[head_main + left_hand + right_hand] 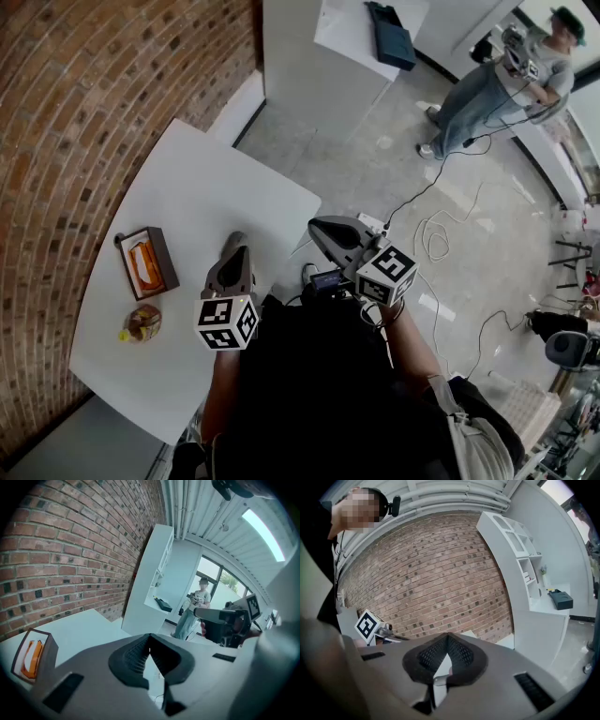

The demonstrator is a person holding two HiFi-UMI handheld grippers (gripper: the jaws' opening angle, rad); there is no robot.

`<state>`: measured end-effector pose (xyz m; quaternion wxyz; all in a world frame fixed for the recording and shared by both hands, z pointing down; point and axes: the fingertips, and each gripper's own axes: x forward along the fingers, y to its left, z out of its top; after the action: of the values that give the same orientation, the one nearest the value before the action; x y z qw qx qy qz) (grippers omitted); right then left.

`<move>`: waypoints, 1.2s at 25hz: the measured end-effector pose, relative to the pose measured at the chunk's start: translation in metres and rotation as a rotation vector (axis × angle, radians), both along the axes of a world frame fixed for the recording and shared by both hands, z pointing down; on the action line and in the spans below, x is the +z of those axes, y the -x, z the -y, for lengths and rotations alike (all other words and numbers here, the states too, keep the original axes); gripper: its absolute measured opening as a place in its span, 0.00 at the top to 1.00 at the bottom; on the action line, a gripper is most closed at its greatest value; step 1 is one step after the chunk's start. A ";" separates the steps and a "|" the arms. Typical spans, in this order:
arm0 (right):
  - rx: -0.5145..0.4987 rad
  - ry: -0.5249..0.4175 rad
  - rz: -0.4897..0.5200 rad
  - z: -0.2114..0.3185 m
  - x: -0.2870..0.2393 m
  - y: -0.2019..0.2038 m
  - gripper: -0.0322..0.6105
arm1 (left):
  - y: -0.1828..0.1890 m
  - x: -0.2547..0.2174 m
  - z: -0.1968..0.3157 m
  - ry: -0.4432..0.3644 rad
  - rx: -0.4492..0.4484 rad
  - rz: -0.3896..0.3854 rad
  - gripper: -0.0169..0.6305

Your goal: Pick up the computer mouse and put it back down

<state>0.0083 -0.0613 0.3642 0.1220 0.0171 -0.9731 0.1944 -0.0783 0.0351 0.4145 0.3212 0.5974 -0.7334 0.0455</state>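
Note:
I cannot pick out a computer mouse for certain. A dark open box [147,262] with an orange and white thing inside lies on the white table [216,187] at its left; the box [33,658] also shows low left in the left gripper view. A small round yellow-brown object [141,322] lies in front of it. My left gripper [236,241] hovers over the table's near right part, to the right of the box, shut and empty [150,637]. My right gripper [316,227] is past the table's right edge, over the floor, its jaws together with nothing between them [448,637].
A brick wall [84,84] runs along the table's far side. A white shelf unit [319,56] with a dark blue item [389,33] stands behind. A person [506,80] stands at the back right. Cables [431,234] trail over the floor.

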 end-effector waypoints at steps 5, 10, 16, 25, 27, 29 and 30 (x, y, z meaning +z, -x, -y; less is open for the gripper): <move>0.021 -0.054 0.013 0.023 -0.006 -0.002 0.92 | 0.005 0.001 0.022 -0.031 0.001 0.007 0.95; 0.002 -0.049 0.015 0.026 -0.001 -0.008 0.92 | -0.002 0.000 0.021 -0.031 -0.021 0.003 0.95; 0.009 -0.040 0.028 0.031 -0.002 -0.013 0.92 | -0.013 0.002 0.020 -0.026 -0.029 0.009 0.95; -0.004 -0.012 0.039 0.024 -0.002 -0.023 0.92 | -0.024 0.010 0.010 0.009 -0.026 0.033 0.95; -0.006 -0.012 0.036 0.022 -0.001 -0.024 0.92 | -0.025 0.010 0.008 0.014 -0.024 0.043 0.95; -0.007 -0.011 0.035 0.018 0.000 -0.024 0.92 | -0.024 0.011 0.006 0.020 -0.021 0.050 0.95; -0.006 -0.009 0.035 0.017 0.000 -0.024 0.92 | -0.024 0.011 0.004 0.023 -0.019 0.053 0.95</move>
<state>0.0328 -0.0780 0.3644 0.1056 0.0114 -0.9761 0.1897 -0.0546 0.0308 0.4257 0.3090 0.5851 -0.7468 0.0667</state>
